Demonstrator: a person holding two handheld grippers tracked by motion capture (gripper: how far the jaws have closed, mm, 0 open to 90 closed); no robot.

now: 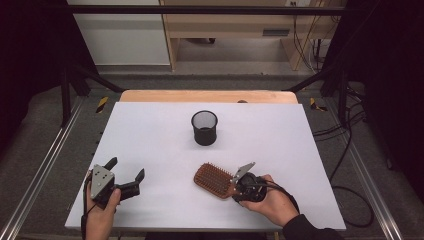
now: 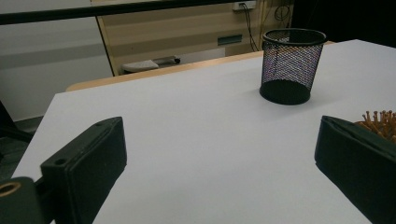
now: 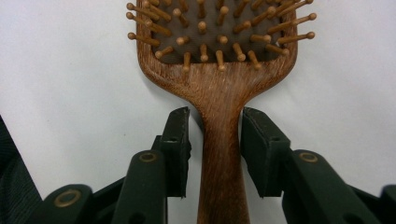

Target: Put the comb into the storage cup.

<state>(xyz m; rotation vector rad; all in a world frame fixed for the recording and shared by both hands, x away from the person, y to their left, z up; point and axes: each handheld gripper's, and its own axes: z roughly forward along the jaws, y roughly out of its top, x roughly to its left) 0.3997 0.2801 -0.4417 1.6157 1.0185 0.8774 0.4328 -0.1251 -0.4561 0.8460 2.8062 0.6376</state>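
A wooden paddle hairbrush [image 1: 214,180] lies bristles-up on the white table [image 1: 150,125], near its front edge. In the right gripper view its handle [image 3: 219,140] runs between the two black jaws of my right gripper [image 3: 215,114]. The right pad sits at the handle's edge and a thin dark gap shows beside the left pad. In the high view a hand holds the right gripper [image 1: 235,185] at the brush's handle end. My left gripper [image 1: 127,167] rests at the front left, jaws wide apart with nothing between them.
A black mesh cup [image 1: 204,128] stands upright at the table's middle, beyond the brush. From the left gripper view the mesh cup [image 2: 292,65] is ahead to the right, and brush bristles [image 2: 380,122] peek over the right jaw. Metal rails and cables flank the table.
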